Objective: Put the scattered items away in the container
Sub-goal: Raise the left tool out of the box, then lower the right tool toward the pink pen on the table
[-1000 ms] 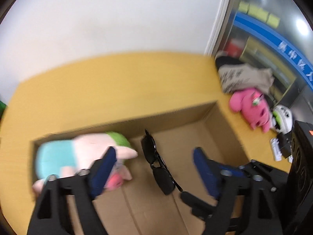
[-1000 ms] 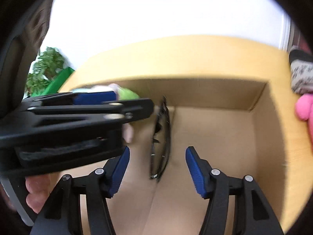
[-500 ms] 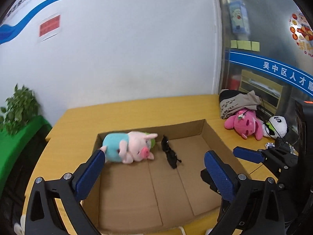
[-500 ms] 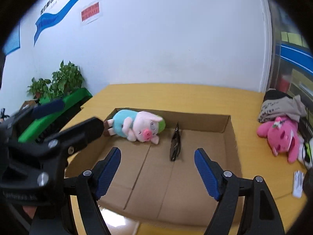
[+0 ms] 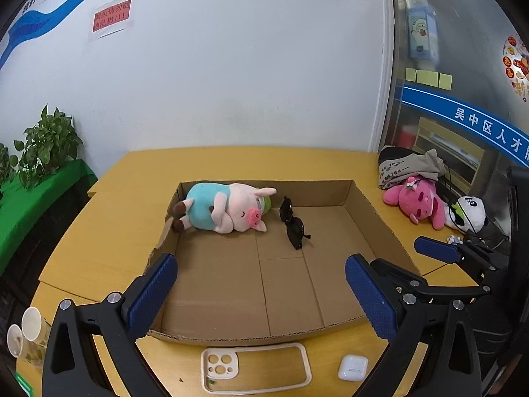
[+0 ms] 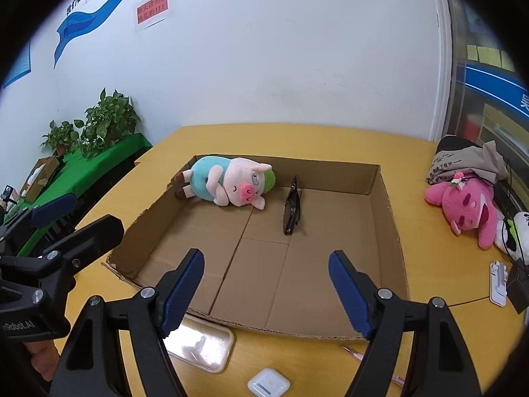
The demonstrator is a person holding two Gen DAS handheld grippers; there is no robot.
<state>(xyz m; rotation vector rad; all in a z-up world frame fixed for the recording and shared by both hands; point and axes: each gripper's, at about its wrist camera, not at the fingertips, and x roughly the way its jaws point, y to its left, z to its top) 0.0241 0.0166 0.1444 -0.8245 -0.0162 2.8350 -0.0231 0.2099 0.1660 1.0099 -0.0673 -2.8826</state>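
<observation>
A shallow cardboard box (image 5: 363, 198) lies on the yellow table. Inside at its far end rest a pig plush in a blue shirt (image 5: 228, 211) and folded black sunglasses (image 5: 292, 225). My left gripper (image 5: 261, 284) hangs open over the box's near edge, with nothing between its blue pads. My right gripper (image 6: 266, 268) is open too, also empty, above the near edge of the box (image 6: 386, 218). In front of the box lie a cream phone case (image 5: 254, 367), a white earbud case (image 5: 352, 367) and a pink pen (image 6: 373, 364).
A pink plush (image 5: 416, 201), a panda plush (image 5: 469, 213) and a folded cloth bag (image 5: 410, 165) sit at the table's right end. Paper cups (image 5: 26, 334) stand near the left corner. Potted plants (image 5: 43, 145) line a green shelf on the left. A white wall backs the table.
Both grippers have pulled back and up out of the box, away from the pig plush and the sunglasses, and their jaws stand wider. The items in front of the box have come into view.
</observation>
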